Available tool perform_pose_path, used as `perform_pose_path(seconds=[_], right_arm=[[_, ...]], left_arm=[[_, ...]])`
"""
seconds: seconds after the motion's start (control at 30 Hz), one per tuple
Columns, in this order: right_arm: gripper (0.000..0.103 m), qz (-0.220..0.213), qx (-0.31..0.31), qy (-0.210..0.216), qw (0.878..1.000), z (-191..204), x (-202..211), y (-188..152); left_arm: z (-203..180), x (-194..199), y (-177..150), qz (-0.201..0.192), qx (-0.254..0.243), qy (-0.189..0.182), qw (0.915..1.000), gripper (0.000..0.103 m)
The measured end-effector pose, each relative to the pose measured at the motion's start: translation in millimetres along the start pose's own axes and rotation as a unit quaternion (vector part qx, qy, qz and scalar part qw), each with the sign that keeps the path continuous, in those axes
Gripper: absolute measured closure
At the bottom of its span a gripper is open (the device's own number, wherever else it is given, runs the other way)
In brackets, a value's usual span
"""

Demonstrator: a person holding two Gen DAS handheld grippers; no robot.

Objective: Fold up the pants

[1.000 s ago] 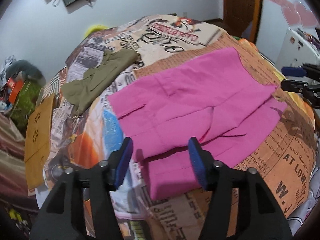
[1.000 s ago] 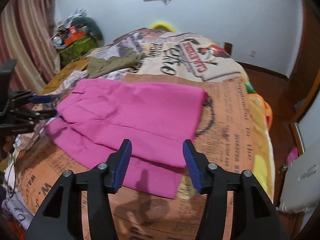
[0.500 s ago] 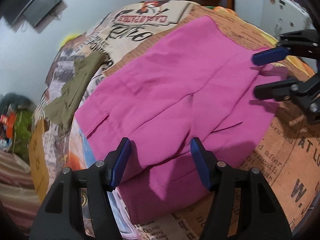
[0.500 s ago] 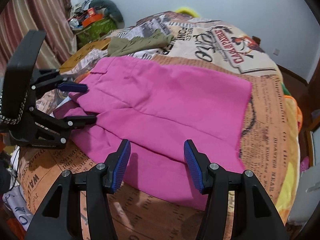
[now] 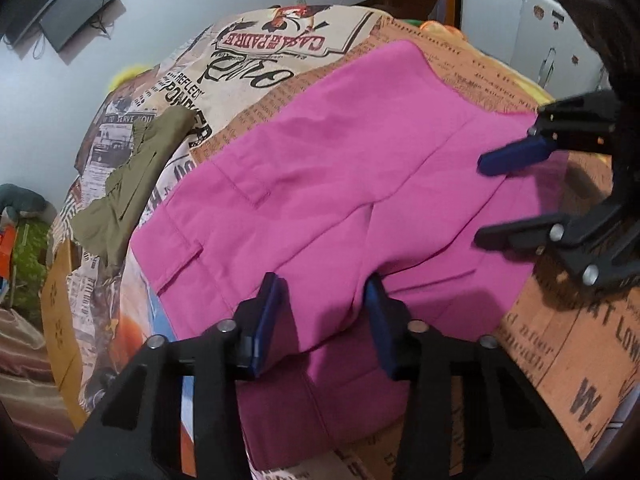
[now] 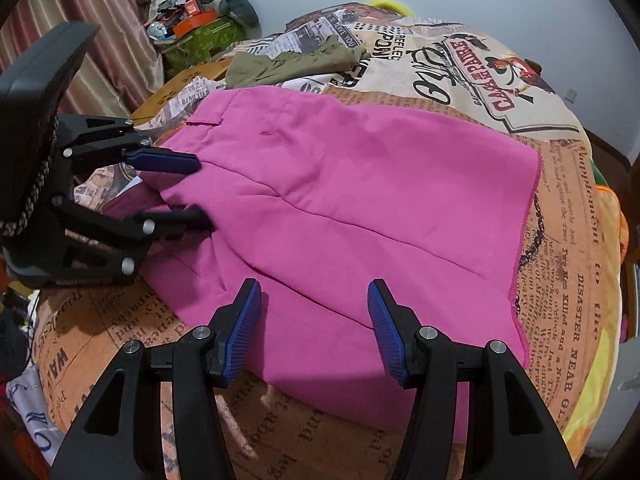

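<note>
Pink pants [image 5: 328, 184] lie spread flat on a bed with a newspaper-print cover; they also fill the right wrist view [image 6: 360, 200]. My left gripper [image 5: 322, 292] is open, its blue pads straddling the near edge of the pants by the waist end. It shows from the side in the right wrist view [image 6: 200, 188]. My right gripper [image 6: 314, 300] is open and hovers over the near edge of the pants toward the leg end. It shows at the right of the left wrist view [image 5: 484, 200], jaws apart over the fabric. Neither holds cloth.
An olive green garment [image 5: 128, 184] lies crumpled at the far side of the bed [image 5: 580, 360], also in the right wrist view [image 6: 296, 64]. A cluttered pile [image 6: 200, 16] stands beyond the bed by a curtain. A white appliance [image 5: 560, 48] stands to the right.
Both grippers have moved in and down toward the near edge of the pants and closer to each other. Both stayed open. The pants have not moved.
</note>
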State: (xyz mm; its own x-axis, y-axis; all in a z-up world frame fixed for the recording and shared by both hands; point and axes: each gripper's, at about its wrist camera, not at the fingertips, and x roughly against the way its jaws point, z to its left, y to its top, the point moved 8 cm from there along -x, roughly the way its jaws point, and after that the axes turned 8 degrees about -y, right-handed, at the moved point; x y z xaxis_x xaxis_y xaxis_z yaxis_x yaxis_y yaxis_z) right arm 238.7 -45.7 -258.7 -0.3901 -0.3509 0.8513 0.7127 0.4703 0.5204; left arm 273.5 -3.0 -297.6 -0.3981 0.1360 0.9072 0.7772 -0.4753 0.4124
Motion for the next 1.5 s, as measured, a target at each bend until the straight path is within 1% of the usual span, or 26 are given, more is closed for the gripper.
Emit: perform_pose_path(seconds=[0.07, 0.2, 0.3, 0.37, 0.4, 0.47, 0.5, 0.53, 0.57, 0.63, 0.73, 0.83, 0.93, 1.0, 1.03, 1.07, 1.2, 1.23, 1.27, 1.3, 1.33, 1.37, 1.43, 1.5], right_arm=[[0.052, 0.002, 0.005, 0.0, 1.0, 1.8, -1.5, 1.7], [0.051, 0.006, 0.021, -0.003, 1.0, 6.3, -8.5, 7.0], [0.052, 0.001, 0.041, -0.019, 0.999, 7.6, -14.2, 13.1], [0.052, -0.008, 0.044, -0.023, 0.999, 5.9, -14.5, 18.3], [0.054, -0.011, 0.042, -0.022, 0.999, 4.2, -13.8, 20.9], [0.073, -0.018, 0.03, -0.017, 0.999, 0.0, -12.4, 24.9], [0.077, -0.019, 0.022, -0.015, 0.999, -2.2, -12.1, 26.3], [0.083, -0.023, 0.015, -0.016, 0.999, -5.1, -11.3, 27.6], [0.089, -0.026, 0.011, -0.016, 0.999, -6.0, -10.7, 28.9], [0.093, -0.034, 0.006, -0.015, 0.999, -6.4, -7.5, 30.4], [0.096, -0.049, 0.006, -0.017, 0.999, -4.6, -1.7, 33.3], [0.097, -0.056, 0.001, -0.015, 0.998, -4.2, 1.0, 36.3], [0.098, -0.059, -0.006, -0.013, 0.998, -5.6, 1.9, 38.7], [0.099, -0.062, -0.014, -0.011, 0.998, -7.3, 3.1, 40.4], [0.099, -0.065, -0.02, -0.008, 0.998, -7.9, 4.4, 41.7], [0.099, -0.068, -0.025, -0.005, 0.997, -8.1, 6.2, 43.0], [0.099, -0.077, -0.024, -0.002, 0.997, -4.6, 12.6, 45.0], [0.099, -0.079, -0.022, -0.002, 0.997, -3.0, 14.2, 44.9], [0.099, -0.08, -0.018, -0.003, 0.997, -2.1, 15.2, 44.4], [0.099, -0.08, -0.015, -0.003, 0.997, -0.5, 16.6, 43.6], [0.099, -0.08, -0.014, -0.003, 0.997, -0.8, 17.1, 43.5], [0.099, -0.081, -0.013, -0.002, 0.997, 0.0, 18.3, 42.3], [0.099, -0.081, -0.01, -0.001, 0.997, 2.2, 20.8, 39.6], [0.099, -0.083, -0.004, -0.004, 0.997, 3.5, 24.5, 37.3]], left_arm=[[2.4, 3.1, 5.0, -0.006, 0.009, -0.007, 0.9999, 0.066], [7.9, 11.4, 13.5, -0.018, 0.023, -0.018, 0.9994, 0.067], [9.5, 15.4, 16.1, -0.021, 0.03, -0.026, 0.999, 0.067], [7.9, 17.7, 15.1, -0.023, 0.037, -0.039, 0.9983, 0.067], [7.1, 18.8, 14.3, -0.024, 0.039, -0.045, 0.9979, 0.067], [3.6, 20.1, 12.5, -0.027, 0.04, -0.054, 0.9974, 0.067], [0.6, 20.3, 11.4, -0.028, 0.036, -0.058, 0.9973, 0.067], [-1.7, 20.2, 10.1, -0.028, 0.031, -0.058, 0.9974, 0.067], [-2.7, 18.5, 8.5, -0.026, 0.027, -0.052, 0.9979, 0.067], [-0.9, 12.9, 6.4, -0.018, 0.032, -0.045, 0.9983, 0.067], [1.6, 7.8, 4.0, -0.015, 0.043, -0.051, 0.9976, 0.067], [0.0, 8.4, 4.5, -0.023, 0.038, -0.043, 0.9981, 0.067], [-7.7, 11.5, 4.8, -0.027, 0.033, -0.046, 0.9981, 0.067], [-11.1, 11.9, 5.2, -0.027, 0.028, -0.04, 0.9984, 0.061], [-12.2, 11.0, 5.4, -0.027, 0.027, -0.036, 0.9986, 0.053], [-12.1, 10.0, 5.6, -0.026, 0.027, -0.033, 0.9988, 0.05], [-7.3, -1.5, 3.8, -0.004, 0.02, 0.013, 0.9997, 0.051], [-5.6, -2.5, 3.9, -0.004, 0.019, 0.018, 0.9996, 0.056], [-4.6, -2.6, 3.7, -0.005, 0.021, 0.02, 0.9996, 0.066], [-2.6, -1.2, 3.6, -0.007, 0.025, 0.021, 0.9994, 0.072], [-0.8, 1.0, 3.7, -0.01, 0.028, 0.02, 0.9993, 0.081], [-0.4, 4.5, 4.0, -0.017, 0.03, 0.018, 0.9992, 0.088], [-1.9, 13.2, 5.5, -0.033, 0.026, 0.01, 0.9991, 0.091], [-6.6, 22.7, 3.8, -0.043, 0.019, 0.0, 0.9989, 0.092]])
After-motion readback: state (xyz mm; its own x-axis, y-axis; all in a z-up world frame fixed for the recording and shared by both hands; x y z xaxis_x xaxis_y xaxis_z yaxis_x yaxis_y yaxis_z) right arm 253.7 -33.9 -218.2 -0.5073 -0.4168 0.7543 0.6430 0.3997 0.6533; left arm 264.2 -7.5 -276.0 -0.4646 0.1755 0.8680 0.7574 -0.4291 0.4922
